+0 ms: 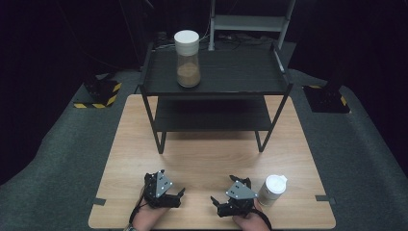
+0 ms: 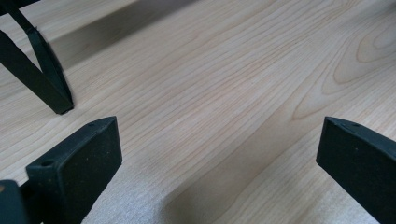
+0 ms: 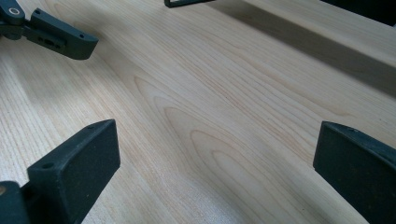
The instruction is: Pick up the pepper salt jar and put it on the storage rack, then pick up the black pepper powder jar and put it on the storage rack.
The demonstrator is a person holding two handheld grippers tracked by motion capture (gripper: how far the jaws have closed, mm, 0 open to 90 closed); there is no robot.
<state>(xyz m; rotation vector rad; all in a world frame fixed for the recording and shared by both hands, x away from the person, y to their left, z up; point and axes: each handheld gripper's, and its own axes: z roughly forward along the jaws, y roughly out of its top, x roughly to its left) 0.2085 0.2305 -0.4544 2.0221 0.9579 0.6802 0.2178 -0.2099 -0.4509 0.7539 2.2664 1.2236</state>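
a pale wooden counter [image 1: 211, 159] carries a black two-tier metal shelf rack [image 1: 216, 84] at its far end. on the rack's top tier, toward its left, stands a tall clear jar with a white lid [image 1: 187, 57], part filled with a brown granular material. at the near edge rest two hand-held tools. the left tool [image 1: 179, 196] and the right tool [image 1: 214, 201] both sit with jaws spread wide, holding nothing. just beside the right tool, on its right, stands a small white lidded cup [image 1: 273, 189], the nearest thing to take.

the cup looks light and thin-walled, likely smooth and easy to crush or tip, so a gentle squeeze across the middle of its body, below the lid, seems best (its contents cannot be told).

the high view gives the cup, jar and rack whole. the left tool's view adds wood grain and a rack foot [image 2: 58, 100] close up. the right tool's view catches a jaw of the left tool [image 3: 60, 35].
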